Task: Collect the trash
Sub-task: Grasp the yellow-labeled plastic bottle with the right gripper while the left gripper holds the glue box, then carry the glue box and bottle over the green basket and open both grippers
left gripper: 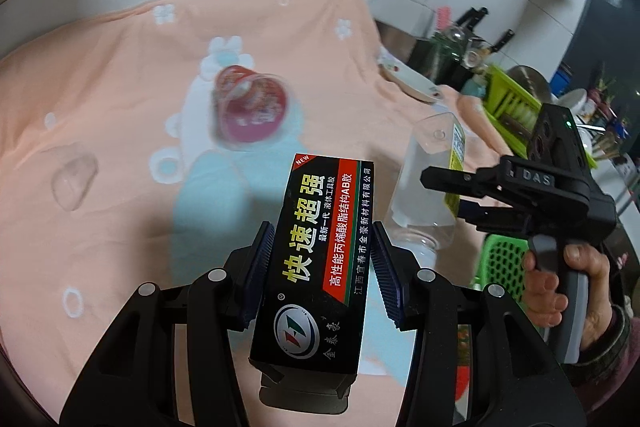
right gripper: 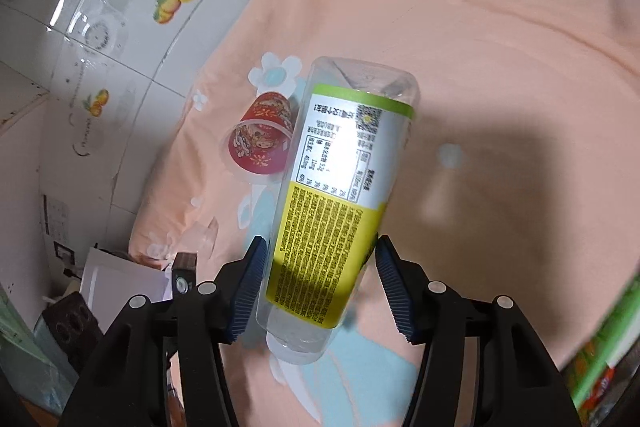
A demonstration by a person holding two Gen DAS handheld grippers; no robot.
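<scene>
A black glue box (left gripper: 316,259) is clamped between the pads of the left gripper (left gripper: 320,267). A clear plastic bottle (right gripper: 340,195) with a yellow-green label is gripped by the right gripper (right gripper: 320,287), base pointing away. Beyond both claws, a red plastic cup (right gripper: 260,139) is seen lying on its side on the peach blanket (right gripper: 500,67).
</scene>
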